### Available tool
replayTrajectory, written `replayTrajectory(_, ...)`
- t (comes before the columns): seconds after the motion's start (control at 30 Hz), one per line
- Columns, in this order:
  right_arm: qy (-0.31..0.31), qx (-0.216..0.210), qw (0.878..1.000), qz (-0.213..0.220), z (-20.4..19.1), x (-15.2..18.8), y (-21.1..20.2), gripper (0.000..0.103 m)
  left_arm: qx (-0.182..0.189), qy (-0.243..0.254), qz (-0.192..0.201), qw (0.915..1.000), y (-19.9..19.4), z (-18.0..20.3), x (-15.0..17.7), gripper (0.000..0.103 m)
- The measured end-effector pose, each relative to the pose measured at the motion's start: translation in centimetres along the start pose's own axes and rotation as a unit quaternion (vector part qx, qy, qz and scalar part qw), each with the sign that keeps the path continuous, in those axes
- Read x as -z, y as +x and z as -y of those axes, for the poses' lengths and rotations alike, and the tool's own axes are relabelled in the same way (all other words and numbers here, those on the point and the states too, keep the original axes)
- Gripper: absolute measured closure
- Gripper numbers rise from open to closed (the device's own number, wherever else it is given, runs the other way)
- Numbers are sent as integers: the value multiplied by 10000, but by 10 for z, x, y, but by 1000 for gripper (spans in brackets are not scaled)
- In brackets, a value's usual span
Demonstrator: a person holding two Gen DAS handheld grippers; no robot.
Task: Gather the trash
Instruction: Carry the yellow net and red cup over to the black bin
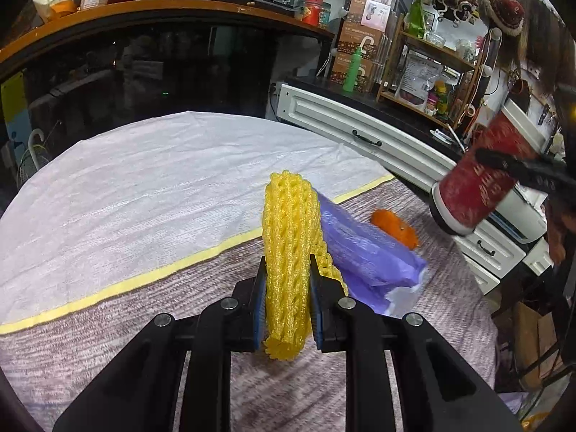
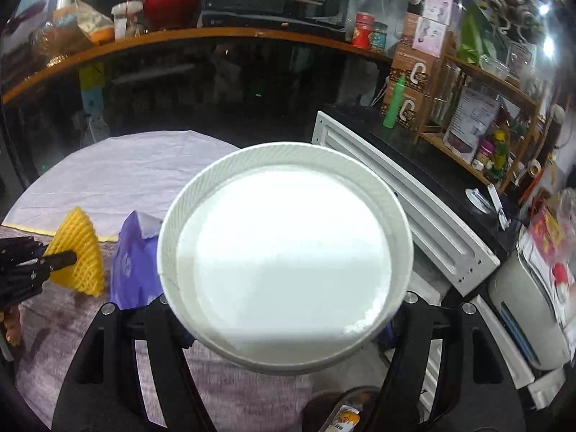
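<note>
Yellow foam net (image 1: 287, 252) sits pinched between the pads of the left gripper (image 1: 288, 302), standing upright out of the jaws; its lower end hangs just below the fingertips, above the grey woven mat (image 1: 180, 306).

Just beside the net, to its right, a purple bag (image 1: 363, 248) lies flat on the mat, partly tucked behind the net. A little farther on — an orange scrap (image 1: 394, 226), apart from the bag, near the mat's edge.

Right gripper (image 2: 284, 324) holds a red paper cup (image 1: 478, 183) by its sides, jaws spread wide around it and closed on it. From the right wrist view the cup's white base (image 2: 284, 262) faces the camera and fills the frame; the mouth points away, so whether anything is in it cannot be told. From the left wrist view the cup is tilted, raised off the table at its right edge, white base toward the lower left.

Beyond the mat, a yellow strip (image 1: 144, 280), then a white cloth (image 1: 162, 172) over the round table.

Farther back: white drawers (image 1: 360, 126), a green bottle (image 1: 352, 70) on the dark counter, and a wooden shelf (image 1: 432, 72) crowded with jars and packets.
</note>
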State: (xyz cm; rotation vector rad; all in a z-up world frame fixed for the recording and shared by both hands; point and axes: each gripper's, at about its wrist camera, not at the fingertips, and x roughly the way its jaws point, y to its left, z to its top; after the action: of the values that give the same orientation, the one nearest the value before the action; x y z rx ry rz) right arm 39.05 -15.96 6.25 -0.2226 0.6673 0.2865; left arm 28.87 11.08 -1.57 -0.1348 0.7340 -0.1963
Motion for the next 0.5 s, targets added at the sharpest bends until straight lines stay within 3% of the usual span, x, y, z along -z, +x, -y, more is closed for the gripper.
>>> replayTrajectory(0.17,223,-241,9993,178,5,46,-48,32,43,175,90,9998,-25,27,11,83)
replayTrajectory(0.5,660,-257,9972,225,26,142,-119,32,619,507,150,9967,-58,106,48,83)
